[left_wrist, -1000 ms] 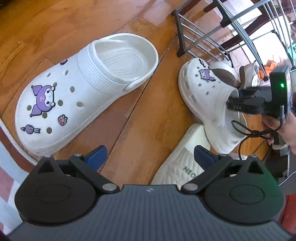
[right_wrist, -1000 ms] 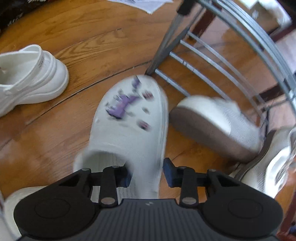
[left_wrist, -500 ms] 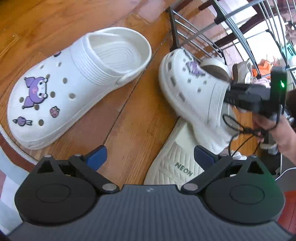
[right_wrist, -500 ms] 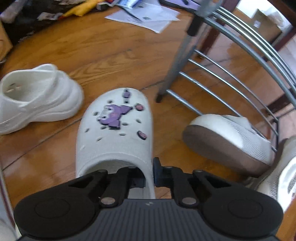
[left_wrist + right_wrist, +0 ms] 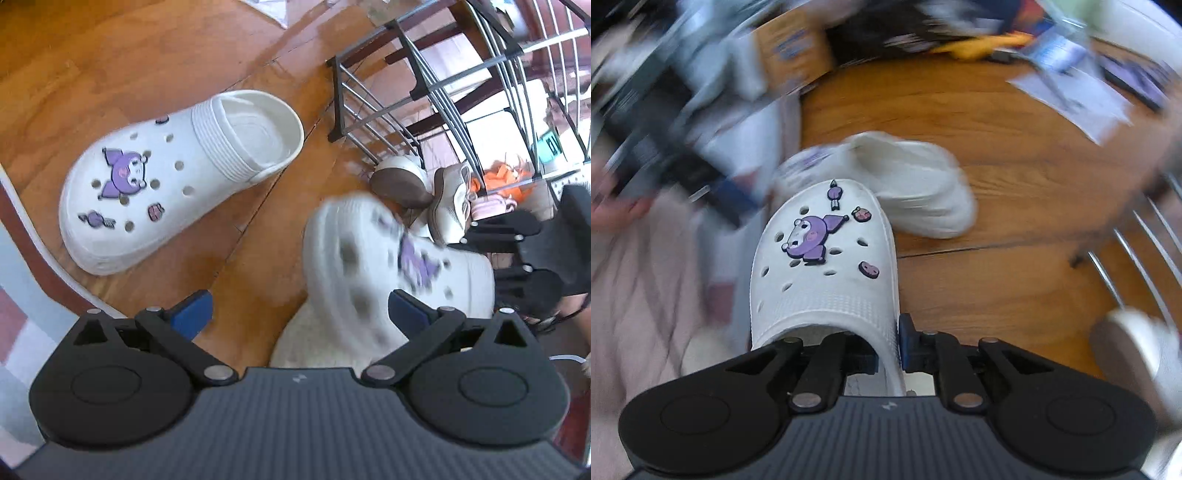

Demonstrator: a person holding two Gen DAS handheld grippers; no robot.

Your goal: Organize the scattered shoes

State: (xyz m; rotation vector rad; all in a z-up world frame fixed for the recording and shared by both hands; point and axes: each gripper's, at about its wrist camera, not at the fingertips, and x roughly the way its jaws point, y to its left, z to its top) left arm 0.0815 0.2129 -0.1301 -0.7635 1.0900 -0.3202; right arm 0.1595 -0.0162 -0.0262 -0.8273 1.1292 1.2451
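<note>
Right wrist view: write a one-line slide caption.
Right gripper clamps the side wall of a charm-decorated white clog, its mate lying on the wooden floor beyond.

There are two white clogs with purple charms: one [image 5: 177, 184] on the floor and one [image 5: 823, 266] held up. One cream slipper [image 5: 314, 343] peeks out under it. Two sneakers [image 5: 400, 181] [image 5: 450, 203] lie by one metal rack [image 5: 373, 110]. There are two grippers [image 5: 299, 314] [image 5: 888, 354]. Some papers [image 5: 1071, 96] lie on the floor.
</note>
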